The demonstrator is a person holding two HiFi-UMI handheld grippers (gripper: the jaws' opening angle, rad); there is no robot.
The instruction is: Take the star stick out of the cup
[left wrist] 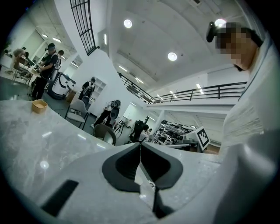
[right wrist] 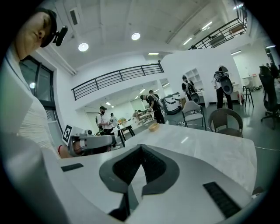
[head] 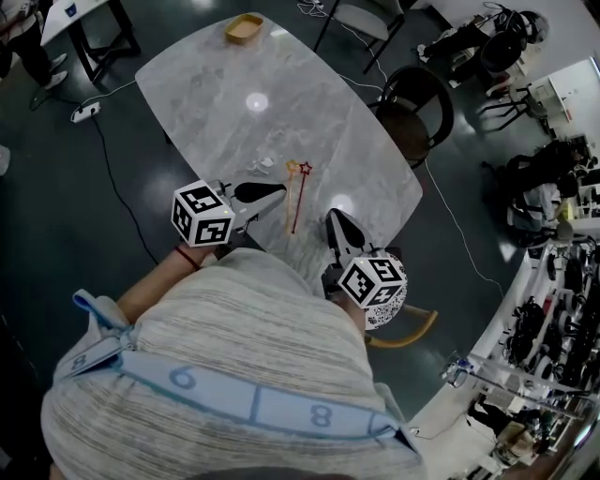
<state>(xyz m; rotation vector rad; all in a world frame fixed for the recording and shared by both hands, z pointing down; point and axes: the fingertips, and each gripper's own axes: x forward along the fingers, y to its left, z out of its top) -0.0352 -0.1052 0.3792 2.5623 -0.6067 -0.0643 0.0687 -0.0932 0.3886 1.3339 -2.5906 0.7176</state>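
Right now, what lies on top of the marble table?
Two star sticks, a small pale object and a tan bowl; the table's near edge is hidden by the person.

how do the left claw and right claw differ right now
The left claw points sideways across the table toward the star sticks; the right claw points toward the table's far end. The left claw sits nearer the sticks than the right claw. Both are shut and empty.
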